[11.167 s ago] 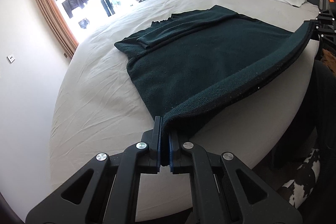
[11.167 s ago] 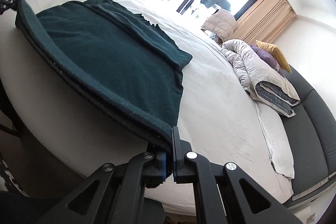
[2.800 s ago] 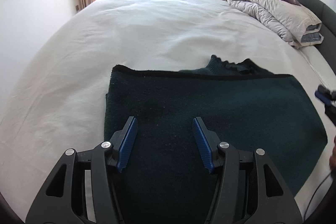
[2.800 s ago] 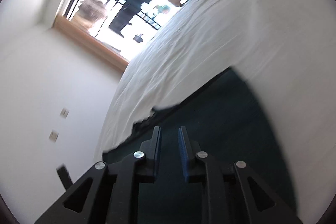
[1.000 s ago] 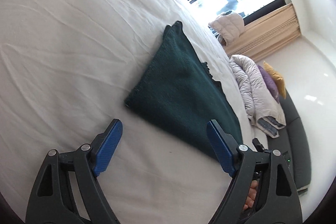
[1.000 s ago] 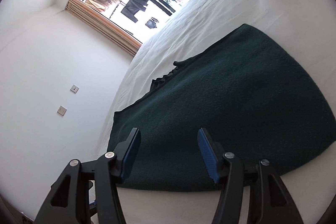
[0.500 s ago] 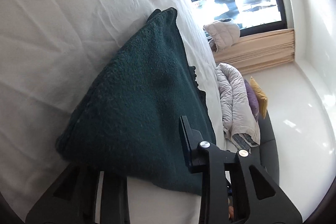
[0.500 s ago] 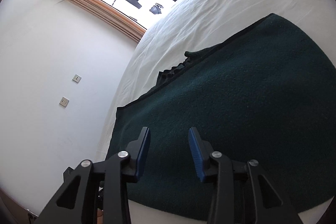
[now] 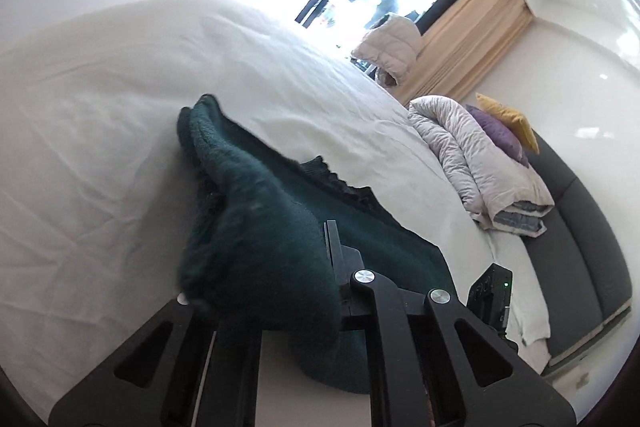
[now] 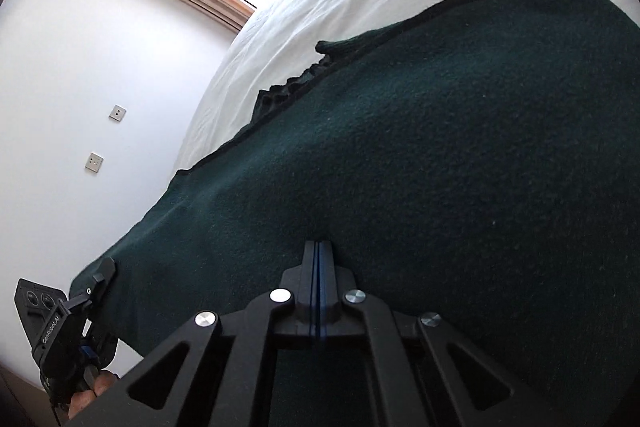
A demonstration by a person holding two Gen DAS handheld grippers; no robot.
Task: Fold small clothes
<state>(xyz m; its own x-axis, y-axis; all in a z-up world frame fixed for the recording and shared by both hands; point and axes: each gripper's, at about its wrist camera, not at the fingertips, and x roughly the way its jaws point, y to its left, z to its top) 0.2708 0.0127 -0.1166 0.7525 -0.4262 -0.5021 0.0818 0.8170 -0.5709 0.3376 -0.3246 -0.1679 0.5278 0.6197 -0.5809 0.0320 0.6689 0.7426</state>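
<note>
The dark green sweater (image 9: 260, 259) hides the left hand-held gripper's (image 9: 280, 267) left finger.

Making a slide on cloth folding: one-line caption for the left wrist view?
Left gripper lifts a bunched corner of the dark green sweater off the white bed.

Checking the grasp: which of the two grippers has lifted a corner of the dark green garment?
The left gripper: the green garment bunches up raised over it. The right gripper is shut against flat-lying cloth.

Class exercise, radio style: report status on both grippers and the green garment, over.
Left gripper shut on green garment, corner lifted off bed. Right gripper shut, fingertips at the garment; grip unclear. Nothing in the way.
</note>
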